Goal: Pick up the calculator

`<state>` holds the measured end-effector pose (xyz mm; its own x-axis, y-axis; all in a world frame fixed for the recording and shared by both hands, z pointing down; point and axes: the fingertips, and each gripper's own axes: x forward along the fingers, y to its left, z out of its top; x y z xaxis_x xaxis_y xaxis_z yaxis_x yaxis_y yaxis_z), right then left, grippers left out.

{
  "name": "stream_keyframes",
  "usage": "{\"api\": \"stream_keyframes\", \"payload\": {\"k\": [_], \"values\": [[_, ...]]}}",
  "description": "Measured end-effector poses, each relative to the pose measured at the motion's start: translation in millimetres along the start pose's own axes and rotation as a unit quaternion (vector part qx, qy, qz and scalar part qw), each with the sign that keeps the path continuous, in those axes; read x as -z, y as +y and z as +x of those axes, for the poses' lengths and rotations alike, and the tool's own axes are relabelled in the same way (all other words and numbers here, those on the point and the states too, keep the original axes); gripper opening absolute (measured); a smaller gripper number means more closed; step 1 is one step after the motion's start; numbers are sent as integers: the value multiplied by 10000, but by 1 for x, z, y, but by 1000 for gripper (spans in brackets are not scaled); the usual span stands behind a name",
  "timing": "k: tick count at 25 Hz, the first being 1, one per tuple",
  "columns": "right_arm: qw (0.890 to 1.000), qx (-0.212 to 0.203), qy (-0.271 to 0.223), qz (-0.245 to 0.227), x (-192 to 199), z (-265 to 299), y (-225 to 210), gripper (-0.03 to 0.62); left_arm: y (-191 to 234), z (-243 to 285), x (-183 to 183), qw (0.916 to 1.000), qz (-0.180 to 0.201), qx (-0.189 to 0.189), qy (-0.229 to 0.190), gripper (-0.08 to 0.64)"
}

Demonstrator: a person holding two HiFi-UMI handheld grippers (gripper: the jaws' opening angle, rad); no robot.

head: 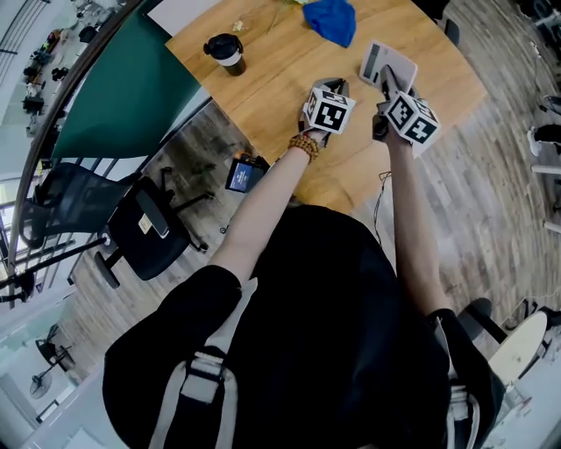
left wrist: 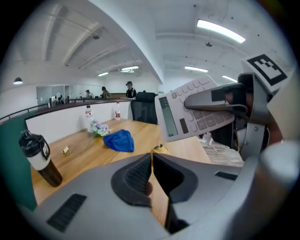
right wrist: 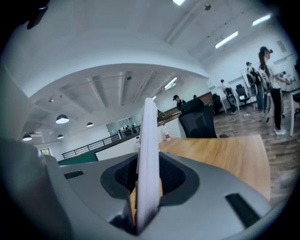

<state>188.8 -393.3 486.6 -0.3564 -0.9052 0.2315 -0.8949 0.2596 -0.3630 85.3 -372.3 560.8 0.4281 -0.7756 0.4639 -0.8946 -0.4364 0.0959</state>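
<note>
A white calculator hangs in the air above the wooden table, tilted, with my right gripper shut on its near end. In the right gripper view the calculator stands edge-on between the two pads of the right gripper. The left gripper view shows the calculator's screen and keys at the upper right, clamped by the right gripper's fingers. My left gripper hovers just left of it, apart from it. The left gripper's jaws are shut together with nothing between them.
On the table stand a dark bottle with a black lid, a crumpled blue cloth, a small bunch of flowers and a small yellow object. A black office chair stands on the floor left of the table.
</note>
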Motion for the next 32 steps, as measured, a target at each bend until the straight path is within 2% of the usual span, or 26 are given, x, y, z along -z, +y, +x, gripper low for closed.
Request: {"api": "stream_keyframes", "payload": {"k": [4,9,13,18,20,23,32], "values": [[9959,60,-745,-504,-53,-12,19,106,-1,-24,-63,9958,113,-91,-904,28],[9819,29,-1512,-1141,-106,-42,55,106,-3,-75,-131,9768,297,-331,-2093,28],[9655,-15,-2009,-1657,-134,-72,84,104,-16,-111,-163,9633,379,-272,-2645,28],[9472,-115,-2350,-2176,-138,-113,127,105,-24,-164,-181,9442,361,-250,-3266,28],[9442,-182,-2482,-2157,-137,-127,134,106,-26,-177,-183,9388,344,-262,-3417,28],[9457,-78,-2467,-2114,-128,-143,133,106,-35,-188,-175,9354,357,-240,-3509,28],[9562,-190,-2076,-2056,-82,-158,119,107,-54,-185,-132,9459,103,-152,-3239,28]]}}
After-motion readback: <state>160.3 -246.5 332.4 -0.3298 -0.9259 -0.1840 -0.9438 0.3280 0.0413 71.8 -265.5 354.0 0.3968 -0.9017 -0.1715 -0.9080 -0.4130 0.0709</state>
